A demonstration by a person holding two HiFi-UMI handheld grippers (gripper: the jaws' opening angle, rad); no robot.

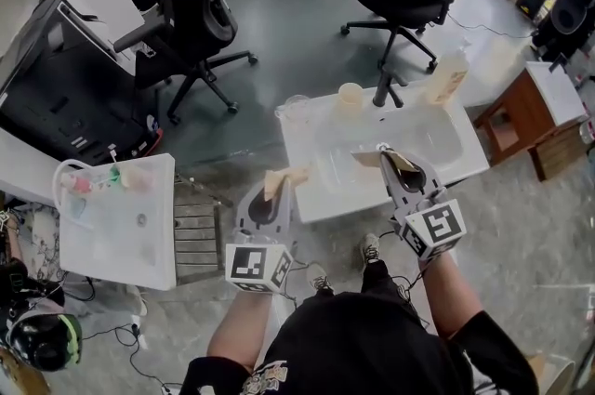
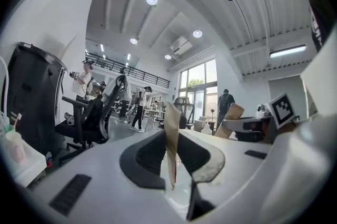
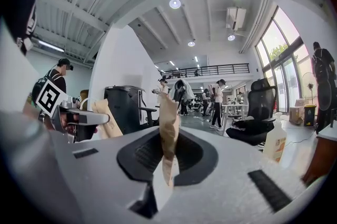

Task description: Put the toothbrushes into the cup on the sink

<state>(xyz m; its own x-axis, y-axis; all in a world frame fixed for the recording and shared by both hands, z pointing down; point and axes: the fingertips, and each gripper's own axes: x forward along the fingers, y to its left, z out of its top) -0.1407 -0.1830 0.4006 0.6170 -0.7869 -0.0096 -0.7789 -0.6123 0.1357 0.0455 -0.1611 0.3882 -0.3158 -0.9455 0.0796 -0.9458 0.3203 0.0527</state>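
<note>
Tan tape covers the fingers (image 2: pixel 171 128) of the left gripper (image 1: pixel 286 177) and of the right gripper (image 1: pixel 370 158). Both units are held level, side by side, above the white sink (image 1: pixel 469 163). The left one sits at the near left corner, and the right one sits over the middle, beside the basin.

Jaws, left: pressed together, faces flat against each other, with no object discernible between them. Jaws, right: same condition, with the fingers (image 3: pixel 168 112) closed face to face and nothing seen between them.

The cup (image 1: pixel 350 96) stands upright on the far edge of the sink, just left of the tap (image 1: pixel 384 88). A clear container (image 1: pixel 296 110) occupies the far left corner. A bottle (image 1: pixel 447 79) stands at the far edge, right of the tap.

The toothbrushes cannot be identified with certainty. A separate white worktop (image 1: pixel 130 244), well apart to the left, carries a basket (image 1: pixel 61 175) at its far edge. The basket holds pink and green items too small to resolve.
</note>
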